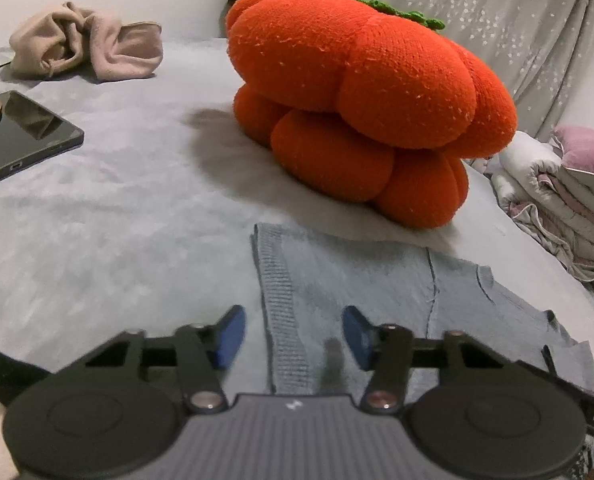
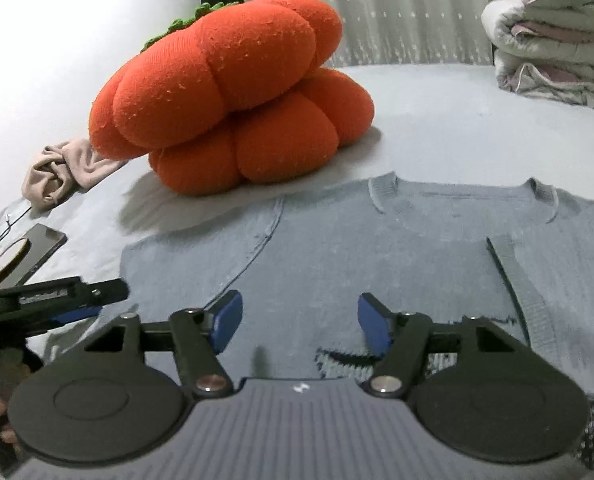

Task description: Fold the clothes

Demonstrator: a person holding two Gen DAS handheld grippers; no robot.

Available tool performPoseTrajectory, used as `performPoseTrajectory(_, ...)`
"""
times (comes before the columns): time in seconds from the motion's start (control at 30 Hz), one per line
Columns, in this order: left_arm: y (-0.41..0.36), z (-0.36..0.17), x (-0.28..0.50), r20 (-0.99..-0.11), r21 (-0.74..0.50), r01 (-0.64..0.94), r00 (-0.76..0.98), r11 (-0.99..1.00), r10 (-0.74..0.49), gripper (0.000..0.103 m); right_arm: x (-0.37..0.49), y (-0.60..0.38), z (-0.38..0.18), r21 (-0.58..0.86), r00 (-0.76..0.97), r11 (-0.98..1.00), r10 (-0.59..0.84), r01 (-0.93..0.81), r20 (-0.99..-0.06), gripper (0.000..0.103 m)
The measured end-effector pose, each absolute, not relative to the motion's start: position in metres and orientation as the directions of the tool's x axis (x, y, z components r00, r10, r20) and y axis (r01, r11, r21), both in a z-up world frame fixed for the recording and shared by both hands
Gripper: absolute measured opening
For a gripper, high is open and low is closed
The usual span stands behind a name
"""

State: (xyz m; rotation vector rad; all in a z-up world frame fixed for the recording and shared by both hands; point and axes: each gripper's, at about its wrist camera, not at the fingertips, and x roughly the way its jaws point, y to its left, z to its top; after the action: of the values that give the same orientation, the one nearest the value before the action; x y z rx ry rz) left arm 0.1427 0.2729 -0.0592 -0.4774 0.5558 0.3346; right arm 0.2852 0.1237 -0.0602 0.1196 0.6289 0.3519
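A light blue knit sweater (image 2: 377,248) lies flat on the grey bed, neckline (image 2: 461,196) toward the far side. Its right sleeve looks folded inward across the body. In the left wrist view the sweater's (image 1: 369,292) ribbed edge runs between the fingers of my left gripper (image 1: 293,334), which hovers open just above it with nothing held. My right gripper (image 2: 299,322) hangs open over the middle of the sweater, empty. The left gripper's black body (image 2: 57,300) shows at the left edge of the right wrist view.
A big orange pumpkin cushion (image 1: 357,100) sits on the bed just beyond the sweater. A beige garment (image 1: 85,46) lies crumpled far left, with a dark phone (image 1: 17,132) nearer. Folded quilts (image 2: 557,52) are piled at the right. A starred curtain (image 2: 397,8) hangs behind.
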Motion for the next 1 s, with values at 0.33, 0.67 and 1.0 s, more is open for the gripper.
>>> performPoseTrajectory(0.33,0.260,-0.048,0.139,-0.527,-0.267,-0.374,0.828,0.888,0.191,0.004,0.296,0.105,-0.080,0.388,0.719,0.875,0.467,-0.291,-0.515,0.072)
performPoseTrajectory(0.67,0.231,-0.016,0.148,-0.446,-0.299,-0.241,0.891,0.924,0.088,0.003,0.296,0.076,-0.069,0.517,0.734,0.825,0.495,-0.229,-0.465,0.072)
performPoseTrajectory(1.0,0.192,-0.010,0.185,-0.417,-0.399,-0.080,0.903,0.914,-0.103,0.003,0.298,0.049,-0.062,0.612,0.767,0.772,0.494,-0.171,-0.410,0.072)
